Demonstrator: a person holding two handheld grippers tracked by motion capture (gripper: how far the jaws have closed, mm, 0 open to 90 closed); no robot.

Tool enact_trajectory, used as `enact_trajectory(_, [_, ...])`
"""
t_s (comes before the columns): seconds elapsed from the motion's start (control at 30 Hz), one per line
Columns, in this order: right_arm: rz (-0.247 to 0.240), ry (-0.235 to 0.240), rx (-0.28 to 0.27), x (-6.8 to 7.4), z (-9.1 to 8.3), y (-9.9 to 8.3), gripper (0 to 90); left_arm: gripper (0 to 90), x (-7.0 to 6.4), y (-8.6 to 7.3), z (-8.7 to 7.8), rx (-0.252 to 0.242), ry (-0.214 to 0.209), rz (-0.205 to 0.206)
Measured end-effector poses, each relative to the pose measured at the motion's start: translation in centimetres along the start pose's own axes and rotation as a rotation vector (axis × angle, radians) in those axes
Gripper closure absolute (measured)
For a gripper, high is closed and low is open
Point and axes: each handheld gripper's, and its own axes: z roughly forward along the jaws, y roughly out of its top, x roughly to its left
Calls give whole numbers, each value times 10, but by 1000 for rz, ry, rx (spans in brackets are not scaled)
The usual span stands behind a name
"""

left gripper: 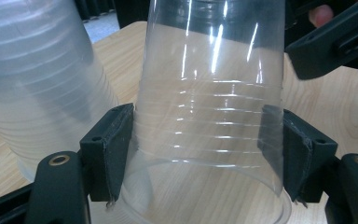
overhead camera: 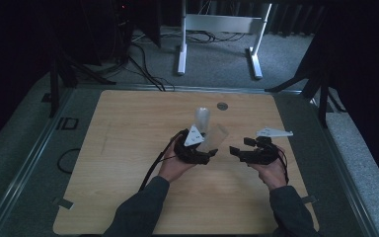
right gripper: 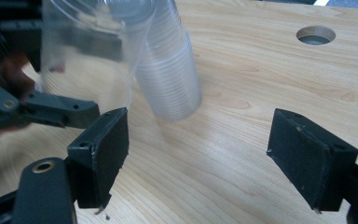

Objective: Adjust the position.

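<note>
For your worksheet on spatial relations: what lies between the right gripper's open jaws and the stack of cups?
Bare wooden table lies between the right gripper and the stack of cups, seen in the right gripper view.

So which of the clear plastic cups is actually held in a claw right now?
The single clear cup, clamped between the left claw pads near its open rim. The stack of cups stands apart on the table, untouched; the right claw is open with nothing between its pads.

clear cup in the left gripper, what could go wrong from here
The left gripper pinches the thin clear cup by its ribbed wall near the rim; squeezing harder could buckle it. The stack of cups stands close beside it, so a swing might topple it. The open right gripper is near and could knock the cup.
</note>
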Motion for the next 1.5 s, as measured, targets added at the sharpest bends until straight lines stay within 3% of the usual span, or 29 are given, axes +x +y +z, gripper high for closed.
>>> enact_trajectory(0.13, [-30, -15, 18, 2, 2, 2, 203, 283, 0, 1, -1, 8, -5, 10])
enact_trajectory(0.17, [-78, -43, 42, 5, 4, 4, 204, 283, 3, 3, -3, 25, -23, 29])
enact_trajectory(0.2, [-90, -53, 49, 5, 4, 5, 204, 283, 4, 3, -4, 28, -23, 33])
enact_trajectory(0.43, [-146, -87, 95, 7, 5, 11, 230, 283, 8, 5, -7, 39, -50, 41])
enact_trajectory(0.7, [-196, -90, 141, 7, 3, 17, 288, 283, 12, 7, -10, 53, -69, 58])
enact_trajectory(1.07, [-286, -96, 211, 9, 5, 24, 329, 285, 12, 10, -11, 95, -131, 88])
enact_trajectory(1.37, [-320, -88, 254, 11, 8, 26, 351, 285, 15, 9, -12, 126, -163, 92])
enact_trajectory(1.43, [-338, -87, 276, 11, 8, 28, 359, 286, 14, 8, -12, 158, -177, 125])
enact_trajectory(1.5, [-351, -81, 284, 12, 8, 29, 369, 286, 14, 8, -12, 164, -180, 132])
